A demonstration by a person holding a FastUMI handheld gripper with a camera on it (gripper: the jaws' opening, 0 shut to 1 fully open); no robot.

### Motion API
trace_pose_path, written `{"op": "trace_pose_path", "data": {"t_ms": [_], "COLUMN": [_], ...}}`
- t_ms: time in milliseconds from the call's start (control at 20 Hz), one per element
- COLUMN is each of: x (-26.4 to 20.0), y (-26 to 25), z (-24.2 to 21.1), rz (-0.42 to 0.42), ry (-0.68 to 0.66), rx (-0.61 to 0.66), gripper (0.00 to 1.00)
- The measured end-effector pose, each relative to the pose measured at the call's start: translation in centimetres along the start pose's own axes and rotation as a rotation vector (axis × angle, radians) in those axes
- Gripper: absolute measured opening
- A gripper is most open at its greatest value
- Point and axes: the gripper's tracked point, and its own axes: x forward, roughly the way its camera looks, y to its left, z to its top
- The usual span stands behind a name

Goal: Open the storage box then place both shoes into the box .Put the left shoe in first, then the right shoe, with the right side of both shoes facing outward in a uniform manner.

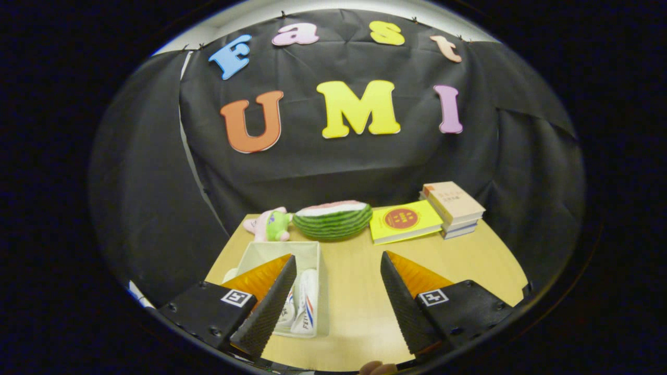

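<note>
Gripper (338, 281) fingers spread wide, holding nothing, raised above the table (365, 312). Open storage box (312, 250) sits before the watermelon toy (332, 220); white shoes (305, 302) lie inside, apparently already stowed.

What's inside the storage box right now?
Shoes lie inside the open storage box; at least one is clear. The left finger of the open gripper covers the rest.

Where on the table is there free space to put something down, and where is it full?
Bare wood lies between the storage box and the yellow book, running forward between the open fingers of the gripper. The far edge is crowded: plush toy, watermelon, yellow book, stacked books. The box holds shoes.
</note>
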Motion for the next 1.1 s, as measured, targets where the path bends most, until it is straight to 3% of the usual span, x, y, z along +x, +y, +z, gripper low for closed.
{"op": "trace_pose_path", "data": {"t_ms": [250, 700, 1100], "x": [-4.6, -12.6, -17.3], "y": [-2.9, -4.8, -1.6], "z": [2.9, 5.3, 1.8], "rz": [-0.071, -0.082, 0.028], "ry": [-0.197, -0.486, -0.466], "rx": [-0.033, -0.045, -0.079], "gripper": [1.00, 1.00, 1.00]}}
